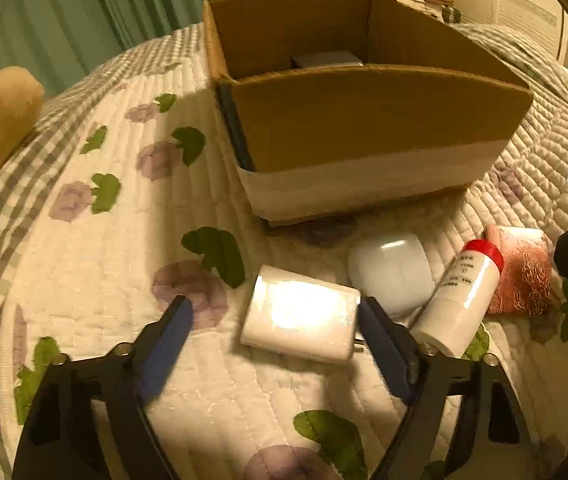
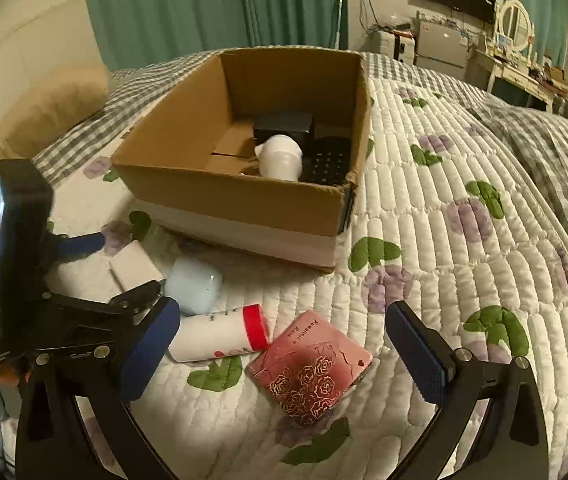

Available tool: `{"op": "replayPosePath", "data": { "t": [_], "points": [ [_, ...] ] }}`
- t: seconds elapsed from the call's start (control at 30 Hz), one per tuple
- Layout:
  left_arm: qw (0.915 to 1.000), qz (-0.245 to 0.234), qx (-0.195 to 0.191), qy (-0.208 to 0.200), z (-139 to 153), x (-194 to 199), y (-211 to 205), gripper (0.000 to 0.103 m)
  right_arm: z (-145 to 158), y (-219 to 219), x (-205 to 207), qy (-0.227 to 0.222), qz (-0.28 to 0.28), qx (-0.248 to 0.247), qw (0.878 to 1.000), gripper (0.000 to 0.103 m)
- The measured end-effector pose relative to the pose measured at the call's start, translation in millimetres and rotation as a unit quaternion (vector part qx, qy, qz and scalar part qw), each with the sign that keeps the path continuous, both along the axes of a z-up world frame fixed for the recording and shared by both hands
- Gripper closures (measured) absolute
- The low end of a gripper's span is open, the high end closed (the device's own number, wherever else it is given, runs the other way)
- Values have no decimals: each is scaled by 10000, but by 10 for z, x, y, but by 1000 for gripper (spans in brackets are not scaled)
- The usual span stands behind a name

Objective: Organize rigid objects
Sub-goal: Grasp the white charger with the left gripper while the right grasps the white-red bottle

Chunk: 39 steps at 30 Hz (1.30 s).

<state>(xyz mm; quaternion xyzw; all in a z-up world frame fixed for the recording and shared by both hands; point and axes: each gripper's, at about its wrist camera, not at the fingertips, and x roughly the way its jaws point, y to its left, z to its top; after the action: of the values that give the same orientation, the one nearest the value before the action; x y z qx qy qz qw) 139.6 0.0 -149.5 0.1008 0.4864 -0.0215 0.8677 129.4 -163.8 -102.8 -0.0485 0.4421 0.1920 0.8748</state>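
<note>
Left gripper [image 1: 274, 316] straddles white charger block [image 1: 300, 322] on quilt [image 1: 104, 280] before cardboard box [image 1: 364, 120]; jaws not yet clamped. Should center, squeeze flat sides. Right gripper [image 2: 284, 344] spread wide, empty, above pink case [image 2: 310, 368].

Close downward views; shared box [image 1: 364, 120]
</note>
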Motion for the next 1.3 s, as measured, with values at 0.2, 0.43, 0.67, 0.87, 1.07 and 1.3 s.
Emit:
{"op": "replayPosePath", "data": {
  "t": [0.2,0.43,0.67,0.87,1.07,1.3],
  "points": [
    [9992,-307,-143,195,-66,-15,-78,44,-84,100,12,104,116,-177,9997,0],
    [9953,462,-757,-378,251,-243,203,45,-226,311,54,402,599,-300,9969,0],
    [9919,617,-995,-491,410,-350,277,45,-492,623,135,788,972,-641,9901,0],
    [9921,586,-997,-495,408,-368,277,45,-610,706,186,950,1015,-752,9874,10],
    [9928,533,-933,-539,461,-433,233,45,-562,718,140,870,1089,-653,9881,27],
    [9917,477,-865,-821,737,-493,216,45,-42,491,-39,126,878,-291,9956,27]
  ]
}}
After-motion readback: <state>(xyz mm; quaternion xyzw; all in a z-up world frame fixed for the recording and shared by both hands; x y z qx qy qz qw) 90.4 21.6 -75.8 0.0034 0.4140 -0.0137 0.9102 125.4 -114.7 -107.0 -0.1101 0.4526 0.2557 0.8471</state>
